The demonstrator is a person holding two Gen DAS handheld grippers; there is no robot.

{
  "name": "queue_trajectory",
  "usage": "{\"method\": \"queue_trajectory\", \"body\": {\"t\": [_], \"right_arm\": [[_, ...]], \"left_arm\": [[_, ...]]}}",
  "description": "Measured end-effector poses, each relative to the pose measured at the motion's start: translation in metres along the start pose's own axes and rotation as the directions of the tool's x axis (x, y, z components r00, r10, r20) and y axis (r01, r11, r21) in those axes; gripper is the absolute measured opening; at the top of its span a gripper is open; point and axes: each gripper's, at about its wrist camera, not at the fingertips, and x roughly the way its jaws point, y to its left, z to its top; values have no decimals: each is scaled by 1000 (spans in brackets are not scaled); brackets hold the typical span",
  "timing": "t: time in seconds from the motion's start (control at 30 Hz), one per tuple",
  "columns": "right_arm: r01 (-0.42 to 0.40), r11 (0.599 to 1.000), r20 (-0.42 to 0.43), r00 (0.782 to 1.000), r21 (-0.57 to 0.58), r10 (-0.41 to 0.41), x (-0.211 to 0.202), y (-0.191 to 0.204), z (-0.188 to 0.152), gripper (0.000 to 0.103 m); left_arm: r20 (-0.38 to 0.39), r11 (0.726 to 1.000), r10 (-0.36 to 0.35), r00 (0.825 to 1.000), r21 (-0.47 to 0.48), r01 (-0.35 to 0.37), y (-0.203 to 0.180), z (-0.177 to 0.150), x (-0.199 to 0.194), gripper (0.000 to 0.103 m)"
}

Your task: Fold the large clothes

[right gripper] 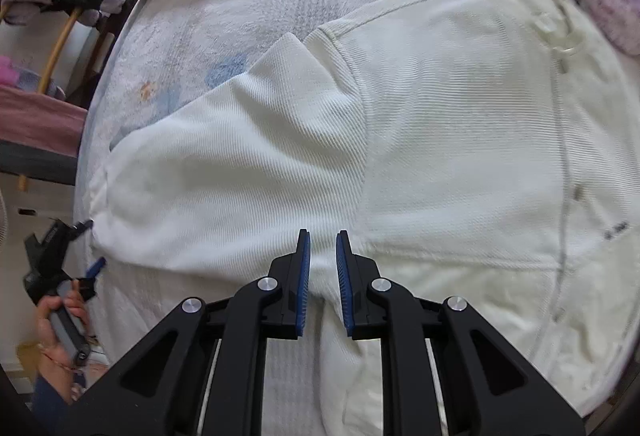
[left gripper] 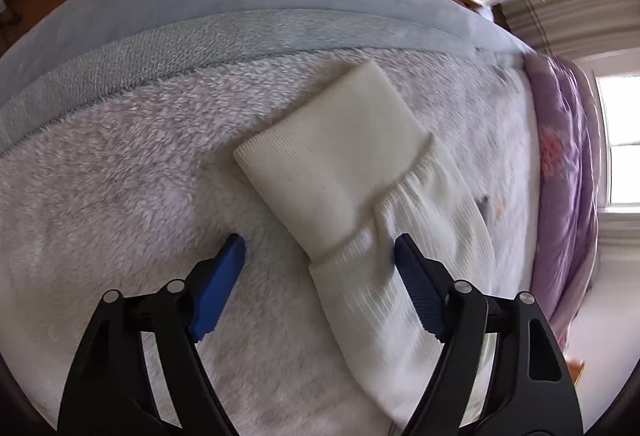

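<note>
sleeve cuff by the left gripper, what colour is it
Cream white with a fine ribbed knit, the sleeve cuff shows best in the left wrist view.

We logged two matching units. Left hand-held gripper (left gripper: 320,250): black skeletal linkage arms, round silver pivot pins, ridged blue pads (left gripper: 218,290). Right hand-held gripper (right gripper: 323,244): the same build and colours. We noted a hand (right gripper: 56,336) on a grey handle, dark blue sleeve (right gripper: 48,402).

The jacket (right gripper: 440,123) lies on the bed (right gripper: 168,47), its sleeve (left gripper: 360,195) stretched sideways over the blanket (left gripper: 120,175).
</note>
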Motion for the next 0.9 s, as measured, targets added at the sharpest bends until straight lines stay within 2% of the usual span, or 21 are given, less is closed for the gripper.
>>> {"method": "queue_trajectory", "body": {"t": [0.03,0.07,0.1,0.17,0.27,0.33,0.43,0.5,0.63,0.7,0.73,0.77,0.8,0.87,0.9], "right_arm": [[-8,1000,-2,1000,2,8,5,-4,3,13],[-18,1000,-3,1000,8,18,8,-7,5,13],[-28,999,-2,1000,18,28,12,-11,8,13],[-32,999,-3,999,29,32,18,-18,12,11],[-4,998,1,1000,56,4,25,-31,16,7],[-2,996,-37,999,90,5,39,-43,19,6],[-9,994,-114,993,112,22,68,-56,16,3],[-20,995,-128,991,101,33,79,-62,16,0],[-90,991,-174,979,104,107,78,-71,22,0],[-179,976,-192,961,127,201,67,-84,24,0],[-214,968,-185,954,132,236,58,-89,24,4],[-263,957,-164,946,119,280,40,-100,24,6],[-278,955,-153,944,106,292,30,-107,23,6],[-298,952,-116,945,74,305,-7,-139,18,6],[-305,950,-93,946,66,310,-26,-160,15,6]], "left_arm": [[7,1000,5,1000,-10,-5,0,0,1,72],[22,1000,19,1000,-4,-19,-1,0,0,58],[30,1000,20,999,23,-21,-5,2,2,31],[48,997,8,999,78,-11,-16,1,-6,16],[103,992,-9,995,128,-4,-34,-5,-32,14],[133,990,-36,990,142,17,-42,-10,-52,14],[202,975,-55,978,223,9,-68,-28,-89,14],[242,958,-86,966,288,13,-93,-47,-117,13],[337,896,-164,927,443,-2,-159,-101,-170,13],[360,858,-224,905,514,8,-201,-138,-191,13],[363,840,-246,899,542,11,-216,-155,-198,13],[363,819,-267,892,574,12,-231,-174,-205,12],[352,793,-296,888,609,23,-252,-198,-208,12],[312,751,-342,886,658,59,-285,-241,-206,11],[280,721,-364,888,689,78,-305,-269,-201,10]]}}
